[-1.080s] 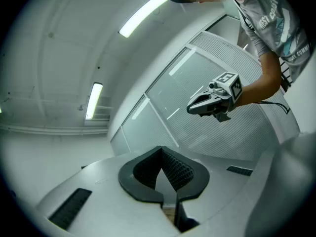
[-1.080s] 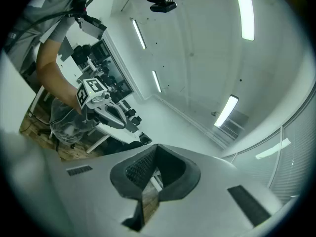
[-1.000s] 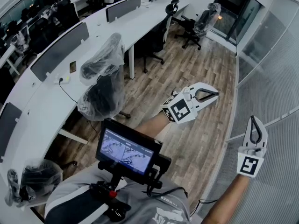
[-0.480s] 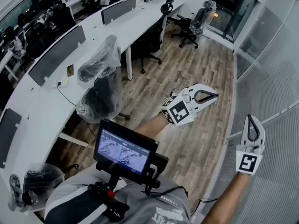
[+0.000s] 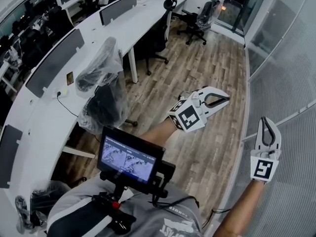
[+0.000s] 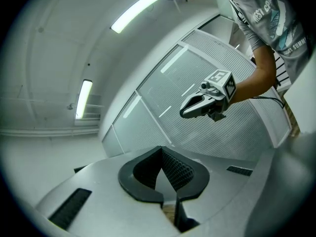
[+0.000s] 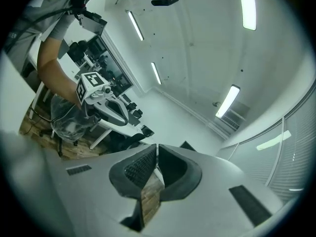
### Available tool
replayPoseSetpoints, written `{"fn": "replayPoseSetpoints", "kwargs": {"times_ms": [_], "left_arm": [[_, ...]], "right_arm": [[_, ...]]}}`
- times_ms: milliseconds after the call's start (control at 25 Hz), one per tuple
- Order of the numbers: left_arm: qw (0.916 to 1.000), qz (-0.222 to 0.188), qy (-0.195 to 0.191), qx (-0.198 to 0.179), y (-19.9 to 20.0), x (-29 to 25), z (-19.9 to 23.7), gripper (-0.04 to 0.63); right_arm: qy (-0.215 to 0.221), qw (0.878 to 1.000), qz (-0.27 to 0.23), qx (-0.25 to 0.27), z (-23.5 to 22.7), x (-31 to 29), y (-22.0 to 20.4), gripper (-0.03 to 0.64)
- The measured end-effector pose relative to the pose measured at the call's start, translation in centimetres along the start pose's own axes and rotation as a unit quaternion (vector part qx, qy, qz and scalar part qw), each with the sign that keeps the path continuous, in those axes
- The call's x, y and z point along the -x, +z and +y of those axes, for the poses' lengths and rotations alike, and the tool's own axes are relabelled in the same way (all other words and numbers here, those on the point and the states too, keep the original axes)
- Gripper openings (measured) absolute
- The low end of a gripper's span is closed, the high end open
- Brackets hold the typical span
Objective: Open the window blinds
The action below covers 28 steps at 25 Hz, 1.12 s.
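Lowered grey slatted blinds (image 5: 291,73) cover the glass wall on the right of the head view, and they also fill the background of the left gripper view (image 6: 232,132). My right gripper (image 5: 267,118) is raised close in front of the blinds and is shut with nothing in it. Its own view shows the jaws (image 7: 157,146) pressed together. Over the wooden floor, my left gripper (image 5: 228,98) points towards the blinds, a short way off them, also shut and empty (image 6: 161,148). Each gripper view shows the other gripper, the right gripper (image 6: 183,113) and the left gripper (image 7: 129,123).
A curved white desk (image 5: 84,58) with dark screens runs along the left. A plastic-wrapped office chair (image 5: 101,90) stands beside it, and more chairs (image 5: 197,19) stand at the far end. A small monitor (image 5: 129,157) sits on the rig at my chest. Wooden floor (image 5: 207,68) lies between desk and blinds.
The head view has drifted, so the desk and chairs sit slightly farther up and left. The right gripper has shifted a little by the blinds. Both grippers remain shut and empty.
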State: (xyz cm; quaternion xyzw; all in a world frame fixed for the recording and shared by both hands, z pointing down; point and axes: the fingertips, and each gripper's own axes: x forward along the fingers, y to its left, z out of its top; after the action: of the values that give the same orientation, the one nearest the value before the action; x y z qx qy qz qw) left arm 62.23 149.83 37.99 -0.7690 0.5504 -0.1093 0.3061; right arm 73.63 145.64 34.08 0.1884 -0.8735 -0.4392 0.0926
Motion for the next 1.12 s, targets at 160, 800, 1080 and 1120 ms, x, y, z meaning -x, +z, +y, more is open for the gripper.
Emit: {"fn": "replayPoseSetpoints", "kwargs": {"times_ms": [160, 800, 1080, 1120], "left_arm": [[1.0000, 0.001, -0.004, 0.001, -1.3, -1.4, 0.8, 0.000], [0.9994, 0.033, 0.001, 0.006, -11.0, -17.0, 6.0, 0.000], [0.9987, 0.050, 0.013, 0.000, -14.0, -22.9, 8.9, 0.000], [0.9984, 0.055, 0.011, 0.000, -14.5, -23.4, 9.1, 0.000]], "right_arm": [[-0.006, 1.000, 0.009, -0.005, -0.4, -0.8, -1.2, -0.002], [-0.003, 1.000, 0.001, -0.029, -9.5, -10.9, -15.9, -0.002], [0.007, 0.999, -0.011, -0.030, -13.4, -15.9, -21.5, -0.002], [0.008, 0.999, -0.015, -0.035, -13.5, -16.6, -22.1, -0.002]]}}
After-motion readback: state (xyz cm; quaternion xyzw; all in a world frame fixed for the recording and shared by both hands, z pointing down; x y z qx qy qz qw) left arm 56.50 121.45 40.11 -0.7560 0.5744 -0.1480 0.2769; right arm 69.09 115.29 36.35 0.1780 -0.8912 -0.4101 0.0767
